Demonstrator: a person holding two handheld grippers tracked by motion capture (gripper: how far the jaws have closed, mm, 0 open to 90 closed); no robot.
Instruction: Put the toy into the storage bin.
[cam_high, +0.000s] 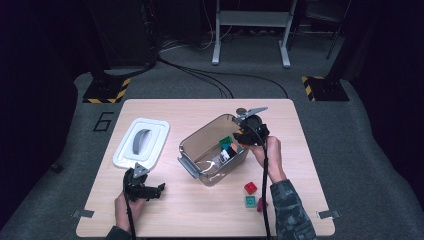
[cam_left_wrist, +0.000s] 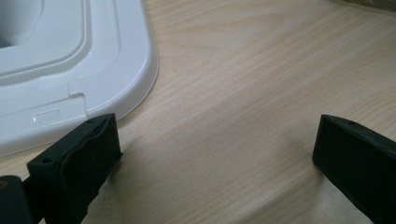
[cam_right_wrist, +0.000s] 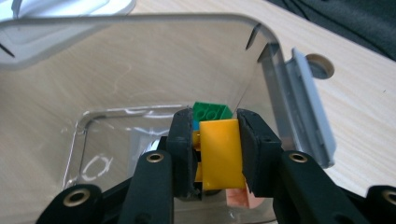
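My right gripper (cam_right_wrist: 217, 128) is shut on a yellow brick (cam_right_wrist: 222, 154) and holds it inside the clear plastic bin (cam_right_wrist: 140, 60). A green brick (cam_right_wrist: 212, 111) lies on the bin's floor just beyond the yellow one. From above, the right gripper (cam_high: 236, 145) reaches over the right rim of the bin (cam_high: 187, 150), with coloured pieces under it. My left gripper (cam_high: 159, 189) rests near the table's front left, below the white lid (cam_high: 141, 140). In the left gripper view the left gripper (cam_left_wrist: 217, 140) stands open over bare wood, the lid (cam_left_wrist: 70, 70) beside one jaw.
On the table in front of the bin lie a red brick (cam_high: 250, 188), a teal brick (cam_high: 250, 201) and a dark red piece (cam_high: 260, 204) beside the person's right forearm. A grey latch (cam_right_wrist: 310, 107) hangs on the bin's end wall.
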